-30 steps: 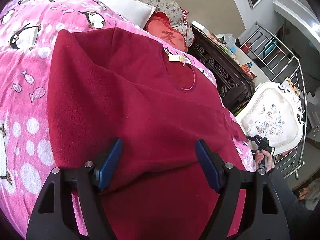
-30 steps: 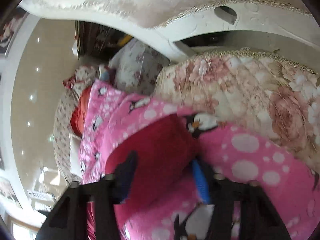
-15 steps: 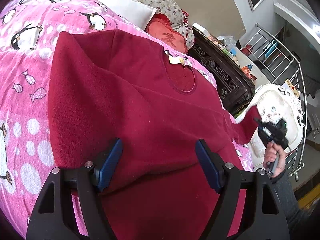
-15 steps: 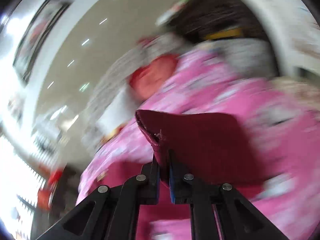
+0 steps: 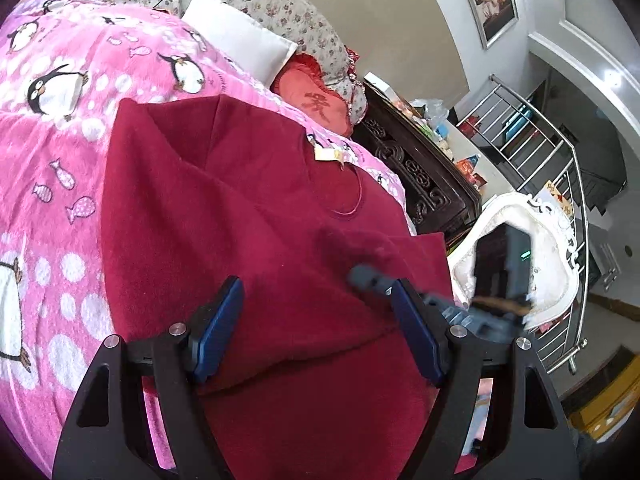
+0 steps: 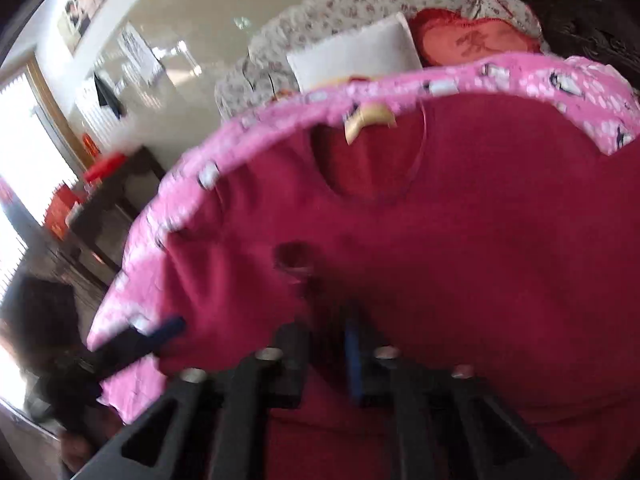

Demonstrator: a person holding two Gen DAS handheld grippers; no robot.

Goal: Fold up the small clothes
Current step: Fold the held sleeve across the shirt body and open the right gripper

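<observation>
While the right gripper point(image 6: 326, 344) swings the sleeve point(image 5: 404, 252) in from the blanket point(image 5: 60, 208) edge over the red top point(image 5: 224, 216), jaws just easing apart | sleeve fold nearly laid | left gripper point(image 5: 316, 332) spread wide, hovering over the hem

From my left gripper's camera I see a pink penguin blanket point(image 5: 80, 128) spread ahead, floral pillows point(image 5: 280, 12) beyond it against a beige wall point(image 5: 392, 32). To the right stand a dark carved cabinet point(image 5: 420, 176), a white ornate chair point(image 5: 556, 248) and a steel railing point(image 5: 560, 152). A framed picture point(image 5: 490, 0) hangs above. My right camera catches bright windows point(image 6: 20, 128) far left.
</observation>
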